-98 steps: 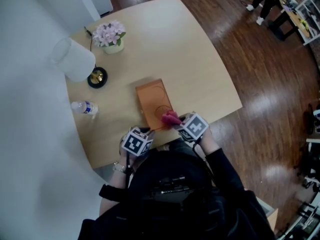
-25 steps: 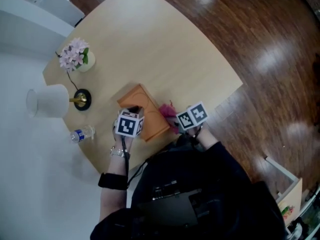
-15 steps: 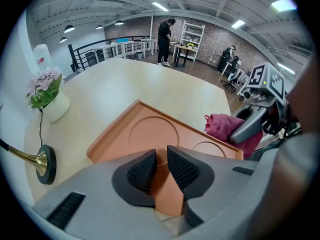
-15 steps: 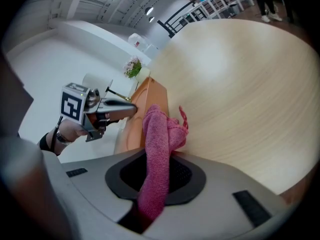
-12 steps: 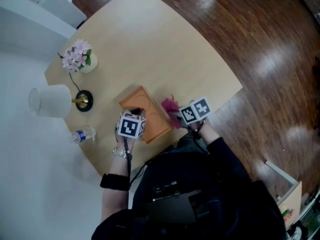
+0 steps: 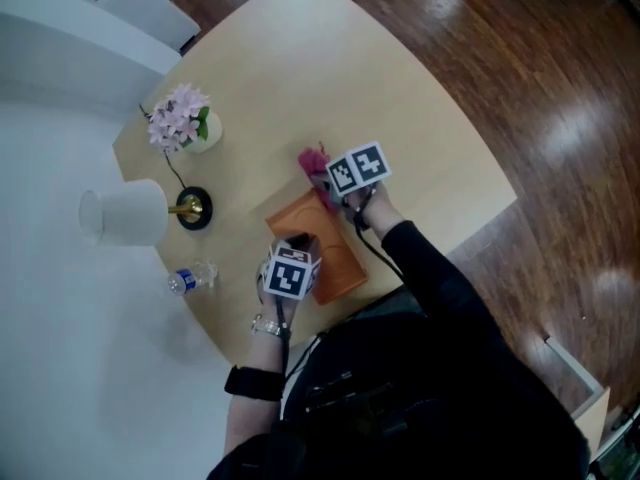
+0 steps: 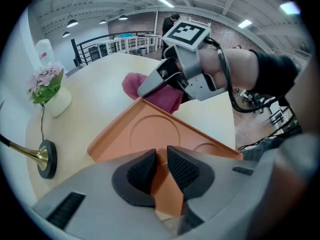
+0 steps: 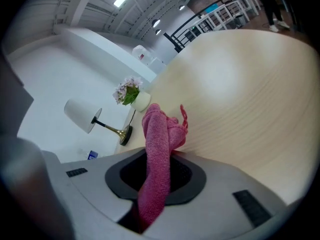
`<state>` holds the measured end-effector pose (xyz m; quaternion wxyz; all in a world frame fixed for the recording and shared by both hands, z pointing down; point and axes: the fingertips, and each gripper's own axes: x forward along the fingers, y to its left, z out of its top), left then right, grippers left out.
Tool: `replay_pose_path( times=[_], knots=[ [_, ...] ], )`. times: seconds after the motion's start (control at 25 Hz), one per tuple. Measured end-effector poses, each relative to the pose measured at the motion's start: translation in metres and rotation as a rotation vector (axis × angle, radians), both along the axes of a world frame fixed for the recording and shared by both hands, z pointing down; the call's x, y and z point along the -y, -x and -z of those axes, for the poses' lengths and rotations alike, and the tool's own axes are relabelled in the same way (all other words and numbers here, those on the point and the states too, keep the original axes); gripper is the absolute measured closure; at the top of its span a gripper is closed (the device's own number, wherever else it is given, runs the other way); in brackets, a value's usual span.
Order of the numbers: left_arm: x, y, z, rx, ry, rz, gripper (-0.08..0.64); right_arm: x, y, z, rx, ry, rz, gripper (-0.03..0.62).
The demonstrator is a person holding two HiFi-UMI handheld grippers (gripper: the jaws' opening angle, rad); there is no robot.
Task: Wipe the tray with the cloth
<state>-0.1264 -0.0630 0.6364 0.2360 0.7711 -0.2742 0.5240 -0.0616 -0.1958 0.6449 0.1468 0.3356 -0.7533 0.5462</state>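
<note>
The left gripper [image 7: 161,160] has its jaws nearly closed, pinching the near rim of the orange tray [image 7: 150,134] between the pads; this grip seems meant to steady the tray. The right gripper [image 8: 158,170] has its jaws a little apart and clamped on the pink cloth [image 8: 161,126], which fills the gap and stands out ahead of them in a bunched roll.

In the head view the tray [image 6: 335,258] lies on the table [image 6: 400,98] with its long axis running from about 11 o'clock to 5 o'clock; the left gripper holds the 5 o'clock end, closest to the person. The cloth [image 6: 314,162] sits at about 12 o'clock from the tray, just past its far corner and over bare tabletop; its long axis follows the jaws, its free end pointing toward 9 o'clock.

No dirt or wet streaks show on the tray, so how much wiping is done cannot be read; with the cloth off the far end, my judgement is that a stroke has run out there and more passes may remain.
</note>
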Motion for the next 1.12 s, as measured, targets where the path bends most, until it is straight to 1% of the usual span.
replay_pose_path(
  times=[0.12,0.28,0.4,0.6,0.76,0.88,1.12],
  knots=[
    [0.000,-0.001,0.001,0.004,0.006,0.004,0.486,0.003,0.009,-0.008,0.036,0.030,0.003,0.522],
    [0.001,0.000,0.001,-0.005,0.014,-0.002,0.488,0.000,0.008,-0.006,0.123,0.059,-0.020,0.522],
    [0.001,0.000,0.001,-0.011,0.015,-0.004,0.488,-0.013,0.004,-0.005,0.145,0.071,-0.025,0.522],
    [0.001,0.001,-0.001,-0.014,0.003,-0.027,0.489,-0.059,-0.004,-0.010,0.141,0.100,-0.035,0.522],
    [0.001,0.003,-0.001,-0.014,-0.011,-0.045,0.489,-0.115,-0.012,-0.017,0.124,0.150,-0.042,0.522],
    [-0.002,0.000,-0.001,-0.027,-0.008,-0.066,0.489,-0.156,-0.020,-0.021,0.110,0.177,-0.059,0.522],
    [-0.002,-0.003,-0.001,-0.048,-0.030,-0.096,0.491,-0.211,-0.030,-0.021,0.068,0.192,-0.105,0.522]
  ],
)
